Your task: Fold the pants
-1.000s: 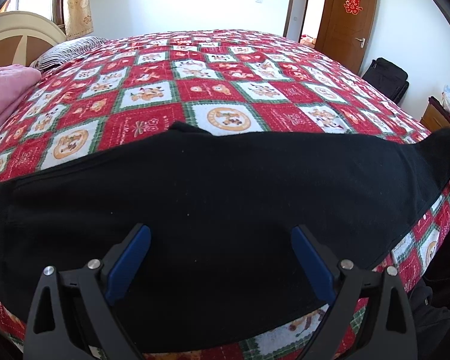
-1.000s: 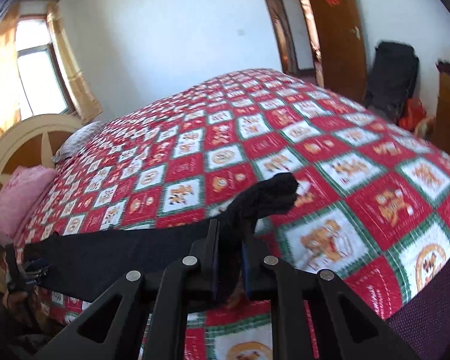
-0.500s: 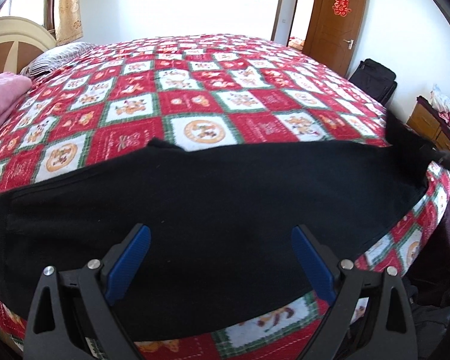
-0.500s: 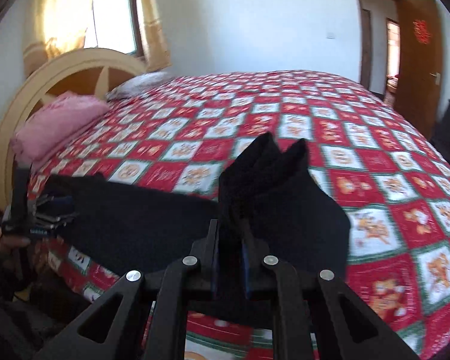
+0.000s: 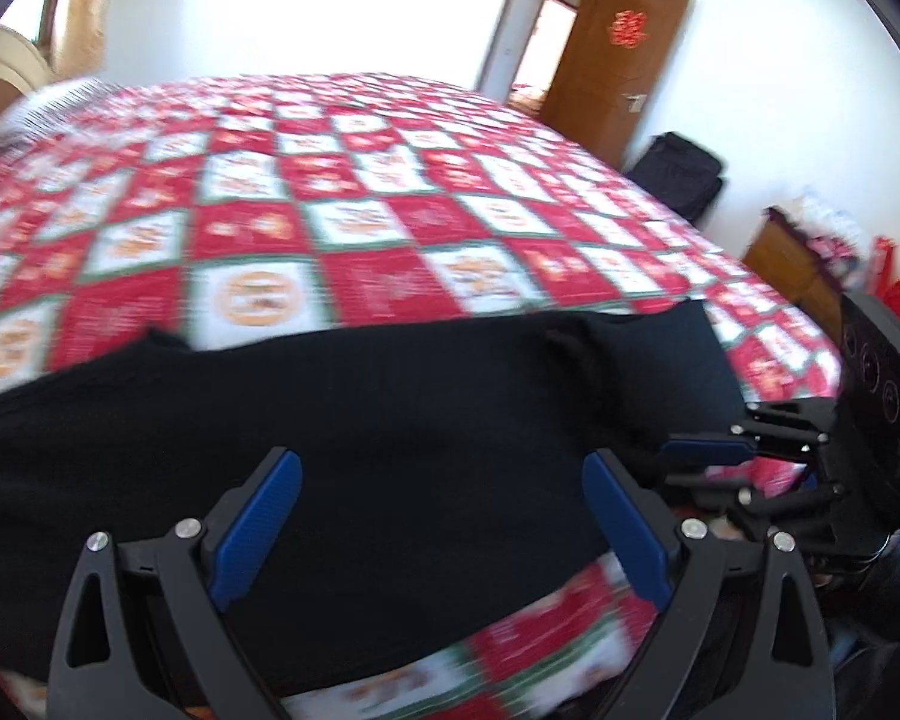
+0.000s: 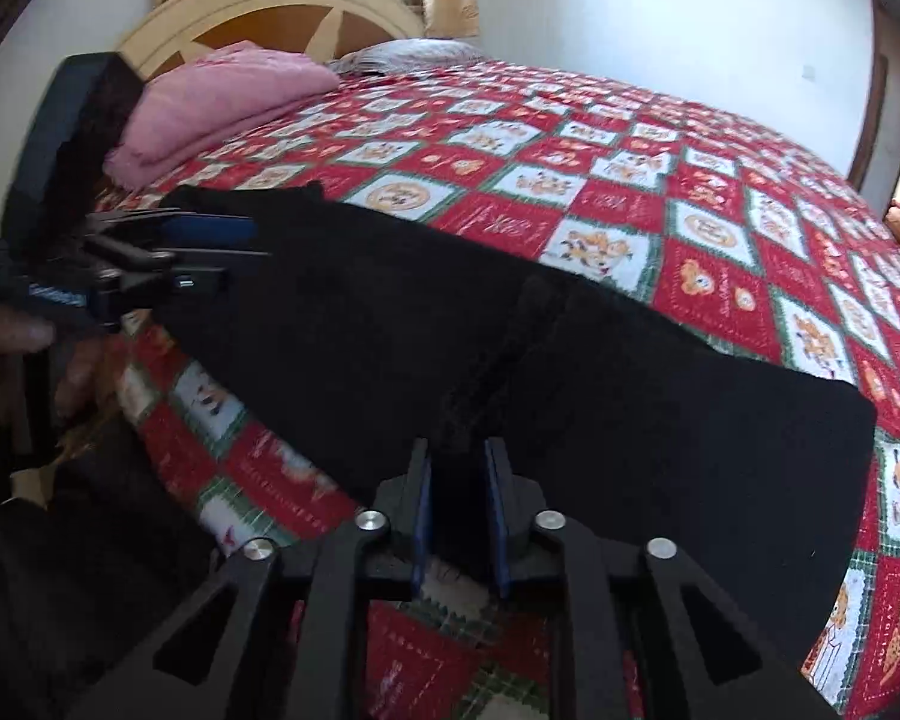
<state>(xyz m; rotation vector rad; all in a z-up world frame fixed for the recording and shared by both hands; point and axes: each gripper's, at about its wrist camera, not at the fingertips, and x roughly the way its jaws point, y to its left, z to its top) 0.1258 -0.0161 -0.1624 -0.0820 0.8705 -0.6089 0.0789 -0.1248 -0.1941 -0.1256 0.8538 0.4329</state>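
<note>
Across the bed's (image 6: 708, 222) near edge our pants (image 6: 390, 324) lie lengthwise — right gripper (image 6: 459, 510) has just been loosening on the doubled-over leg end, left gripper (image 5: 444, 516) wide open above the other half.

A bed (image 6: 720, 192) is covered by a red-and-white checked quilt (image 5: 390, 240). Black pants (image 6: 570, 372) are laid along its near edge; a pink blanket (image 6: 222, 102) is folded by the headboard.
</note>
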